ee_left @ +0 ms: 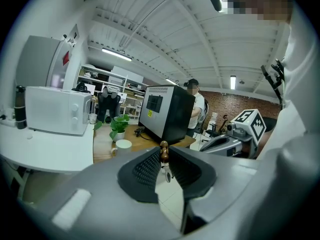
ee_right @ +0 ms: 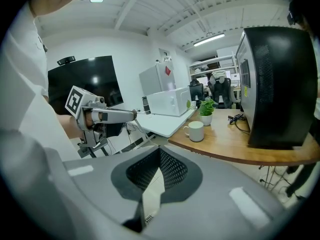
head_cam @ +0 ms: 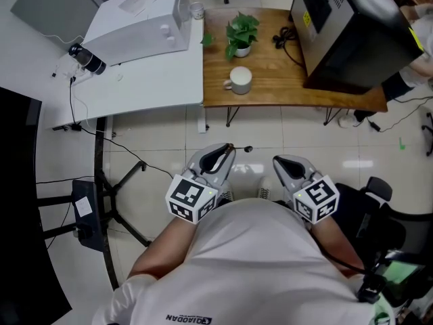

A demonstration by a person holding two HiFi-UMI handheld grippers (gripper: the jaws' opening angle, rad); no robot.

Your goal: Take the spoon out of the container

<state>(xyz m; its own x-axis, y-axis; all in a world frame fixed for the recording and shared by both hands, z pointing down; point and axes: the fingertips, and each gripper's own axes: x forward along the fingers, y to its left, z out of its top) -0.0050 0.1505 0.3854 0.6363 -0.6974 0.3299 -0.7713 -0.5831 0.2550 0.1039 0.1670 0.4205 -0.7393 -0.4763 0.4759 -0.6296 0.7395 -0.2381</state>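
- While the left hand-held gripper (head_cam: 229,149) hangs over the tiled floor, well short of the wooden desk (head_cam: 270,90), its jaws are pinched narrow on the spoon (ee_left: 163,150), whose end pokes out past the tips.
- The white mug (head_cam: 239,80), presumably the container, stands on the desk near a potted plant (head_cam: 240,32). No spoon shows in it, so the removal looks done.
- The right hand-held gripper (ee_right: 160,150) has its jaw tips together with nothing between them. It is held just beside the left one.
- The hold sits at the very tips on a thin handle, so a jolt or a slight loosening could let the spoon pivot or slip and fall to the floor.
- With the two grippers so near, a careless swing of the right one could knock the spoon's projecting end.
- If the spoon is let go high above the desk, it could bounce or roll off the edge.
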